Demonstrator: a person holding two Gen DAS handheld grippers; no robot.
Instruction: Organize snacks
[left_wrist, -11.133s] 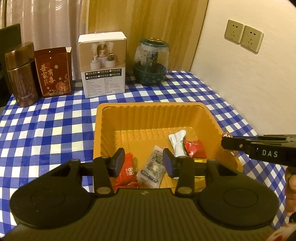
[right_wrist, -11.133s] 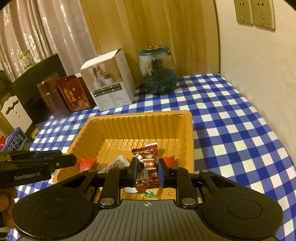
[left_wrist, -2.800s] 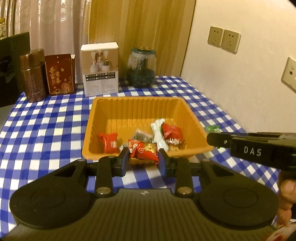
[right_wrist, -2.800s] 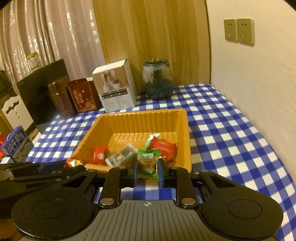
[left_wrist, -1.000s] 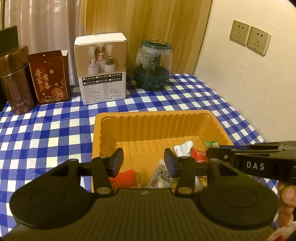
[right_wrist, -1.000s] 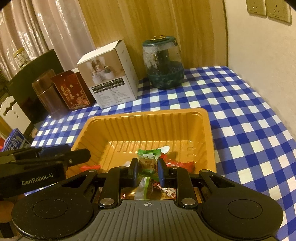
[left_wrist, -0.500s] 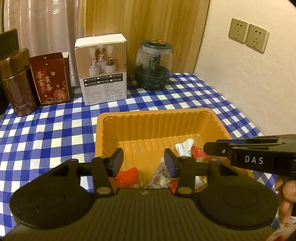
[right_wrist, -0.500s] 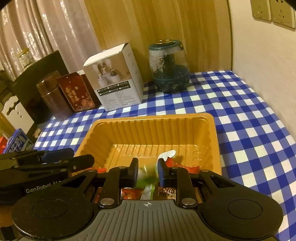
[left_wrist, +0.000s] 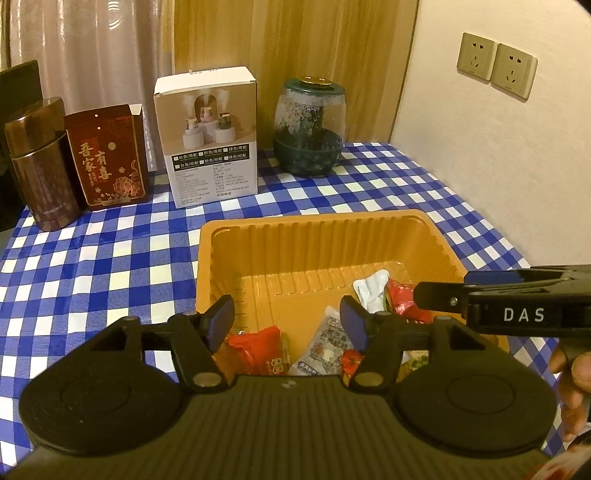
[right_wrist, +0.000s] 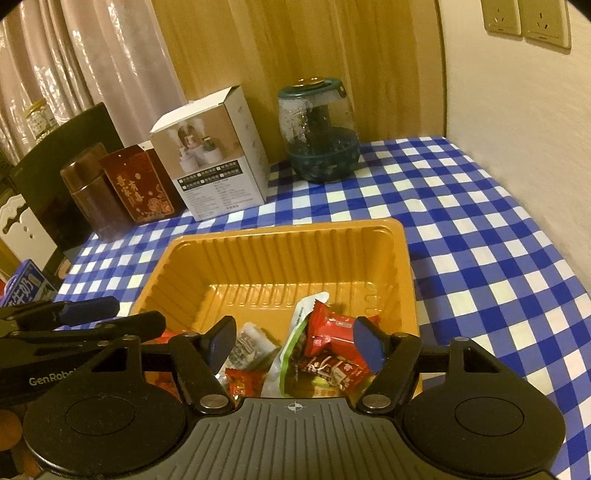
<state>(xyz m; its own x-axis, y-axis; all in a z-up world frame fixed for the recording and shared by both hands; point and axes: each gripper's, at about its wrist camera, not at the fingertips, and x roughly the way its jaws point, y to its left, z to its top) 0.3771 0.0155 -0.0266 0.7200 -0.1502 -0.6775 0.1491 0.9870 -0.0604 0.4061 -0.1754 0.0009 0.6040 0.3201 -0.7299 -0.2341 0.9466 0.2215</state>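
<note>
left tongs (left_wrist: 287, 320) spread wide, holding nothing, hanging over the near end of the orange tray (left_wrist: 317, 229) | right tongs (right_wrist: 295, 341) same deal, wide open and empty | snacks (right_wrist: 325, 347) all piled in the tray's near half | tray sits on the blue-checked counter (left_wrist: 92, 266), white box (left_wrist: 207, 136) and glass jar (left_wrist: 308, 125) way behind

Dim, warm yellowish indoor light; soft shadows; strong fisheye bending, dark corners

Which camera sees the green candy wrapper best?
The right wrist view: the green candy wrapper lies in plain sight among snacks in the orange tray. The left wrist view shows none of it clearly; its own fingers block that spot.
</note>
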